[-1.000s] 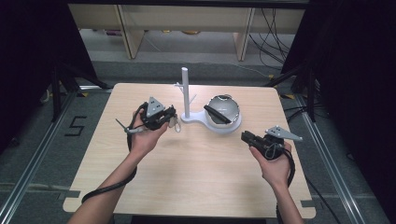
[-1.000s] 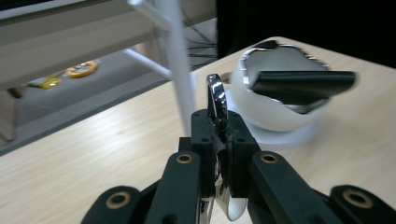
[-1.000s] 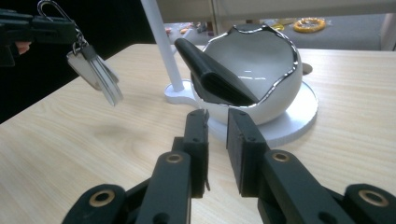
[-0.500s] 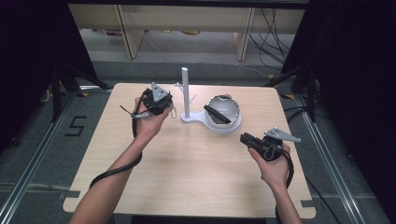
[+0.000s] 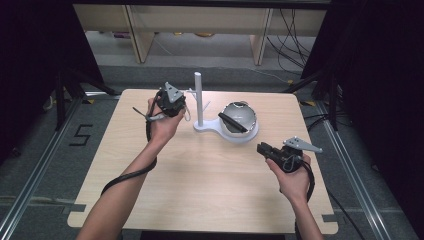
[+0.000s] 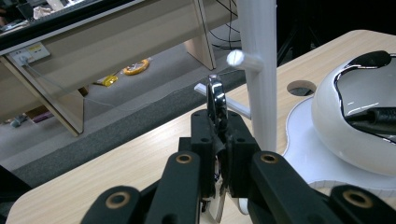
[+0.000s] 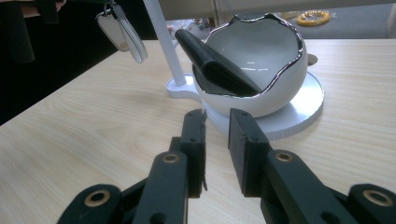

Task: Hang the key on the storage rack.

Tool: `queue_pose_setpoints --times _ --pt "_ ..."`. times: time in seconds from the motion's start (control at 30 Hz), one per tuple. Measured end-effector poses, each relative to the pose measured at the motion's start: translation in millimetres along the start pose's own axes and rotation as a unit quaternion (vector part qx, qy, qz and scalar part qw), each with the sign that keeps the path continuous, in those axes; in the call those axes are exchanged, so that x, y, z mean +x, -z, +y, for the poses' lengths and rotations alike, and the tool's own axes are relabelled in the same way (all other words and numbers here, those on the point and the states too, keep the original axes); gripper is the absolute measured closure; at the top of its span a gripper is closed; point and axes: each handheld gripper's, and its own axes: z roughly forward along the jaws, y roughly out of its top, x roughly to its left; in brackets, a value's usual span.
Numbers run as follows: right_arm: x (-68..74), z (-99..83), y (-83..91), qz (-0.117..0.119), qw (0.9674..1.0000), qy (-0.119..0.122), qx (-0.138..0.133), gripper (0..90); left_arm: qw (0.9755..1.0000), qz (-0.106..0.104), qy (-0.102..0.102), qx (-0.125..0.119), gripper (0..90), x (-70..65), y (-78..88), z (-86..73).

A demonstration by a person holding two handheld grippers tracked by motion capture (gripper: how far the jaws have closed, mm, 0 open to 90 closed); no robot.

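Note:
My left gripper (image 5: 181,106) is shut on a metal key ring (image 6: 217,95), held up close to a short peg (image 6: 242,59) on the white post of the stand (image 5: 198,95). In the right gripper view the ring's pale oval tag (image 7: 119,30) dangles below that hand, beside the post. A white egg-shaped bowl with a chrome rim (image 5: 239,117) sits on the stand's round base, and a black curved piece (image 7: 212,63) leans inside it. My right gripper (image 5: 261,148) hovers low over the table to the right of the bowl. Its jaws (image 7: 216,126) stand slightly apart with nothing between them.
The stand's white base plate (image 7: 306,105) lies just ahead of the right jaws. A round cable hole (image 6: 301,87) is cut into the table behind the bowl. Wooden shelving and cables stand on the floor beyond the table's far edge.
My left hand has carried the key ring away from the person and a little up, closer to the stand's post. The right hand has stayed where it was.

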Motion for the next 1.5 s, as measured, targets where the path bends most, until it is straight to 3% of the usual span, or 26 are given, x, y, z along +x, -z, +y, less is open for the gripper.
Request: queue_pose_setpoints --times 0.13,0.17,0.3,0.33,0.37,0.47,0.97,1.03,1.17,1.23,1.47,1.5 --pt "-0.5 -1.0 -0.7 0.002 1.0000 -0.002 0.004 76.8 1.0000 0.002 -0.002 -0.005 84.2 -0.9 1.4 4.9" --pt "-1.6 -1.8 -1.7 0.000 1.0000 0.009 0.000 76.8 1.0000 0.002 -0.003 -0.006 84.2 -1.0 1.3 6.1" --pt "1.2 -1.7 -1.9 0.007 0.9999 -0.004 0.008 76.8 0.9999 0.009 -0.009 -0.006 84.2 -1.1 0.3 8.9" --pt "3.8 -2.1 -1.8 0.010 0.9996 -0.023 0.012 76.7 0.9999 0.011 -0.010 -0.007 84.2 -1.5 0.1 9.2" --pt "1.1 -2.0 -2.5 0.008 0.9999 -0.007 0.009 76.7 0.9999 0.012 -0.011 -0.007 84.2 -2.4 -0.1 9.4" --pt "0.1 -2.5 -3.0 0.006 0.9999 -0.004 0.009 76.6 0.9997 0.015 -0.018 -0.005 84.2 -4.5 -0.7 9.9" --pt "0.2 -4.1 -5.2 0.011 0.9998 -0.014 0.013 76.5 0.9981 0.035 -0.050 -0.004 83.8 -16.7 -1.6 14.4" --pt "-0.6 -4.2 -5.1 0.007 0.9999 -0.006 0.012 76.5 0.9979 0.037 -0.052 -0.004 83.5 -18.4 -1.5 14.0" --pt "-1.6 -5.0 -6.2 0.007 0.9999 0.003 0.013 76.4 0.9974 0.037 -0.061 -0.003 81.9 -20.5 -1.7 11.9" --pt "-0.1 -4.7 -5.8 0.009 0.9998 -0.009 0.018 76.4 0.9971 0.039 -0.066 -0.003 80.6 -21.0 -1.0 10.5" --pt "1.0 -6.8 -9.3 0.014 0.9996 -0.013 0.019 76.0 0.9963 0.034 -0.076 -0.019 79.7 -20.7 1.8 12.4" --pt "0.1 -6.8 -9.2 0.008 0.9998 -0.005 0.018 75.9 0.9960 0.034 -0.081 -0.018 79.6 -21.9 2.8 12.9"
